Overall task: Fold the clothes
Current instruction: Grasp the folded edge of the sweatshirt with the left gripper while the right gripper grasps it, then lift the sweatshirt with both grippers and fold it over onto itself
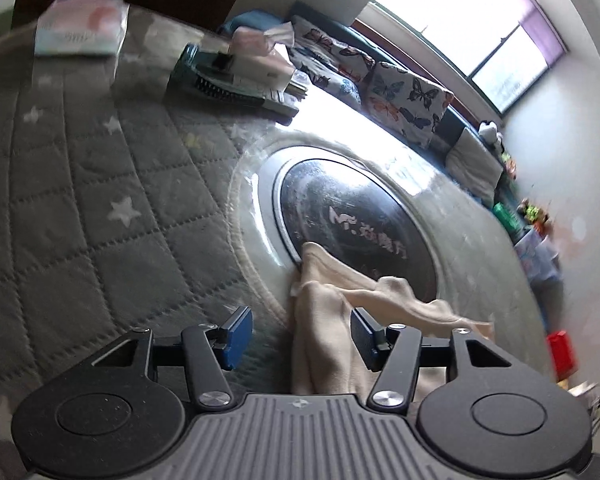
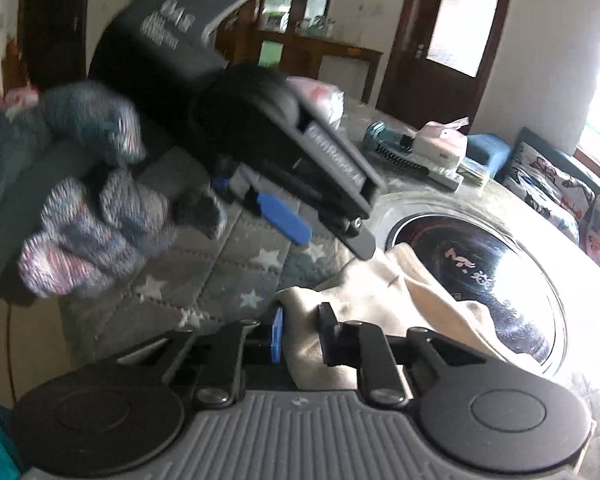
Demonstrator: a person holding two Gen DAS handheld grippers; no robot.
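My right tongs [image 2: 300,330] pinch the beige garment [image 2: 380,292] while my left tongs [image 1: 302,338] gape empty beside it, so one-sided tension could slip the cloth free.

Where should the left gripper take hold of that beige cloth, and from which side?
Judging by its pose, grip the bunched near edge of the beige cloth, which already lies between the open fingers of the left gripper. Come straight forward and low over the quilted table cover; the right gripper is shut on the neighbouring fold, so that part is taken.
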